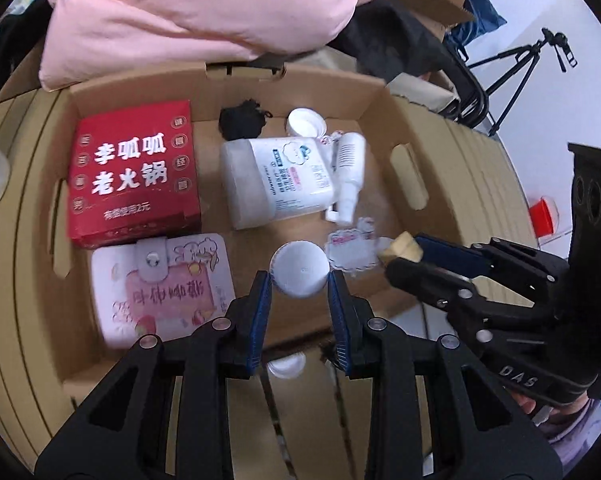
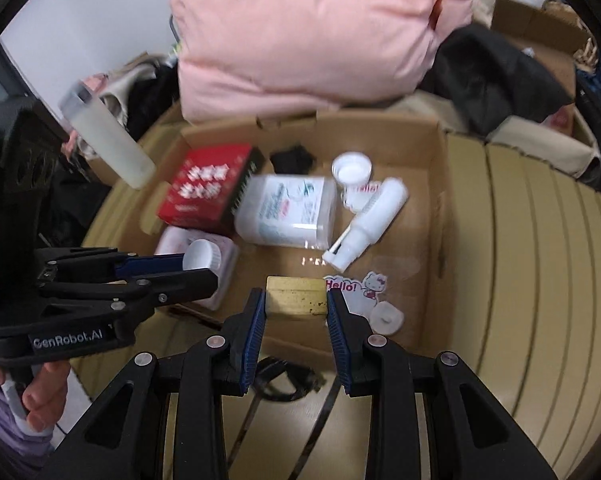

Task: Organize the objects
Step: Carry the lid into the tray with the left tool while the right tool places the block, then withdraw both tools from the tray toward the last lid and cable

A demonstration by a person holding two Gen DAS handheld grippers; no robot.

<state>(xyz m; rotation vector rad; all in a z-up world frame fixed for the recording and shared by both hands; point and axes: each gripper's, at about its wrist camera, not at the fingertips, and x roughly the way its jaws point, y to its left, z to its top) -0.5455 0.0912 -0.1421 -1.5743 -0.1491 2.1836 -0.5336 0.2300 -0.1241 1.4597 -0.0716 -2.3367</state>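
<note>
L gripper clamps white cap; R gripper clamps yellow block, both over box.

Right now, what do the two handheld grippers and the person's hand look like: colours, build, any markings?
Both are black plastic with ribbed blue pads on the fingers and silver pivot screws along open, triangulated linkages. The left gripper carries a white "GenRobot.AI" label on its body; the right gripper shows "DAS" lettering. The person's bare left hand grips the handle, with a lavender sleeve behind it. No cables are visible on either.
</note>
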